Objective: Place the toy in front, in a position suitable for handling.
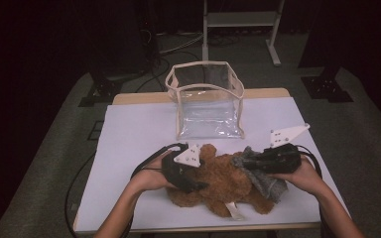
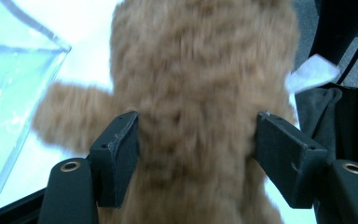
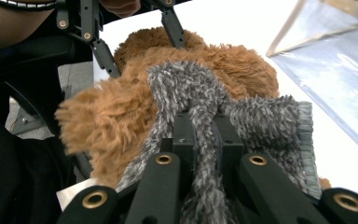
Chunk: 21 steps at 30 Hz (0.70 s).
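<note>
Step looks like dressing or undressing the brown furry plush bear (image 1: 218, 186), lying on the white table cover (image 1: 129, 139) in front of the clear plastic bag with cream trim (image 1: 206, 101).

Right gripper (image 3: 204, 135) jaws clamped on the grey fuzzy knit scarf (image 3: 261, 121). Left gripper (image 2: 196, 149) jaws apart, straddling the bear's body, pads touching fur.

Next, probably: left squeezes to anchor, right pulls the scarf.

Bear's face is hidden; left gripper view is blurred.
</note>
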{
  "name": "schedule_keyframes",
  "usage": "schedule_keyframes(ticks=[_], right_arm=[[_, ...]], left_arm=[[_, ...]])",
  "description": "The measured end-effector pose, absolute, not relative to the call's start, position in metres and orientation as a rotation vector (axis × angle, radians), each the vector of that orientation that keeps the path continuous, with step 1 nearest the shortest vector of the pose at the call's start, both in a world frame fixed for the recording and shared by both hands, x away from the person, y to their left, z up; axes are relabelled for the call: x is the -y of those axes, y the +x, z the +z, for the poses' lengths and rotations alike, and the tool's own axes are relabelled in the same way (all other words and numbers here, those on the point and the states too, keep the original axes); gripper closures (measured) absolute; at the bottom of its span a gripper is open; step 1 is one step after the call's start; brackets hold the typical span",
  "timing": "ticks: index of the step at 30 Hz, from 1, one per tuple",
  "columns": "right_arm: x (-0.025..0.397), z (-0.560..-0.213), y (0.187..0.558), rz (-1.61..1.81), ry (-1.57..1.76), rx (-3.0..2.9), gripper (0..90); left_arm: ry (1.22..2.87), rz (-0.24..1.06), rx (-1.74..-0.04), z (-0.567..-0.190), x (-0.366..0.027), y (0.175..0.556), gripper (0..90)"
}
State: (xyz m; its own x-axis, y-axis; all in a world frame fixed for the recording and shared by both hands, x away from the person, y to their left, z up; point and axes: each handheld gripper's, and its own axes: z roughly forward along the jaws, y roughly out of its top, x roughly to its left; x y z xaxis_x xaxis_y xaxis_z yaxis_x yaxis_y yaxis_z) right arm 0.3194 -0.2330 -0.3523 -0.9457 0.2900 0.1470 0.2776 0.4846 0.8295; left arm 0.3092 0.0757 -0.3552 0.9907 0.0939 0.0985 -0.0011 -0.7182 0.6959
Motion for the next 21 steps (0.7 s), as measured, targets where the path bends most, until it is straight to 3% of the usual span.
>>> schedule_keyframes(ticks=[4,21], right_arm=[[0.221,-0.354,0.322,1.481,0.496,-2.715,81.6],[0.24,-0.349,0.315,1.527,0.507,-2.669,81.5]], left_arm=[[2.428,0.179,-0.069,-0.36,-0.072,0.311,33.9],[2.471,0.186,-0.133,-0.366,-0.076,0.319,34.7]])
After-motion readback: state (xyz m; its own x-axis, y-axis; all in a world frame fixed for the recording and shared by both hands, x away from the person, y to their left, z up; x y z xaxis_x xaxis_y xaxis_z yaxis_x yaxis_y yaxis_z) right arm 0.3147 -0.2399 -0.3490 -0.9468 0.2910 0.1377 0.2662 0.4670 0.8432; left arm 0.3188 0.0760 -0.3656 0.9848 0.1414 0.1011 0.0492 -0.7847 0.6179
